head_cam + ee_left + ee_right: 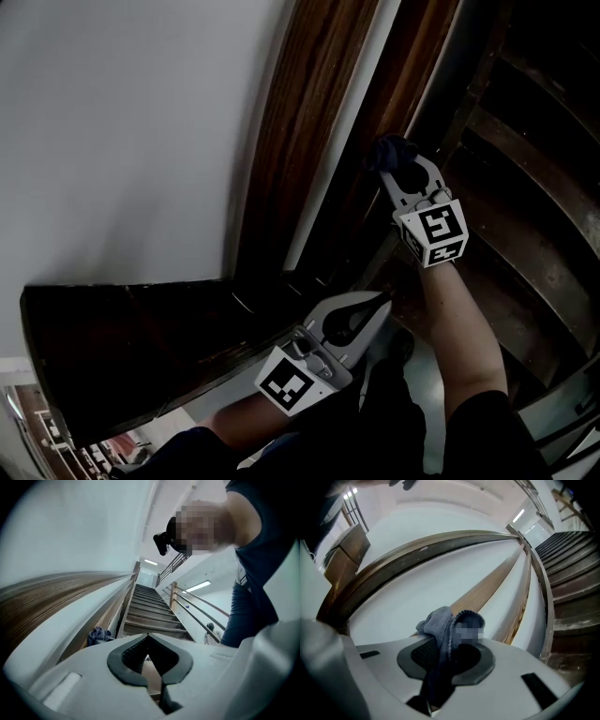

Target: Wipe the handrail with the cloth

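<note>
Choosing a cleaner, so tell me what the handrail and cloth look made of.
Handrail: wood, judging by the long straight grain lines. It is brown with a smooth finish, possibly varnished, though no clear shine shows.
Cloth: soft blue-grey textile, likely microfibre or terry, judging by its fuzzy nap and stitched edge.

White wall (122, 131) and handrail (300, 122) close off my right claw's (392, 167) left side, a dark wooden panel (122, 347) sits just beside my left claw (380, 302), and the stairs (534, 187) rightward lie open.
</note>
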{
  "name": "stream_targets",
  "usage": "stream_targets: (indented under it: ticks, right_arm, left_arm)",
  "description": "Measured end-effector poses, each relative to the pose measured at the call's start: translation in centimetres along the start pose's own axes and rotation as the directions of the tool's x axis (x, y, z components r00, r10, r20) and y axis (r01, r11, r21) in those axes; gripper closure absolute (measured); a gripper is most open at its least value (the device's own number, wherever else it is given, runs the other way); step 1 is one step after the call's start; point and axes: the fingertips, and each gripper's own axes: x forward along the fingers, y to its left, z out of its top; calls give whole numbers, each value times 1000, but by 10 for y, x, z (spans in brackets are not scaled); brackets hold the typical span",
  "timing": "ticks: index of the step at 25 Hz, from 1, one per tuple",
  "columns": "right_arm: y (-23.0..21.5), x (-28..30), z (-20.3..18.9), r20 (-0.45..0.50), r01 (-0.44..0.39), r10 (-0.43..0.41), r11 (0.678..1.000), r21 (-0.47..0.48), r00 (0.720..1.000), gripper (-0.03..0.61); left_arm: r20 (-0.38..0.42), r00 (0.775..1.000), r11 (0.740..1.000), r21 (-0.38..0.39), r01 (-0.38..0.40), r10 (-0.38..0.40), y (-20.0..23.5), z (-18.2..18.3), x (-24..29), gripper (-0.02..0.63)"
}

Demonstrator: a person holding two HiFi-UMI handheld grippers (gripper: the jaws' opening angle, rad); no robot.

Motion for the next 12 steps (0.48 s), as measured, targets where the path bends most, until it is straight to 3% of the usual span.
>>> stream_targets:
  ticks: [12]
  right_arm:
    - [-115, 28, 95, 23, 129, -127, 983, -130, 992, 485]
  left_arm:
    - [75, 997, 997, 70, -37, 32, 41, 66, 81, 609]
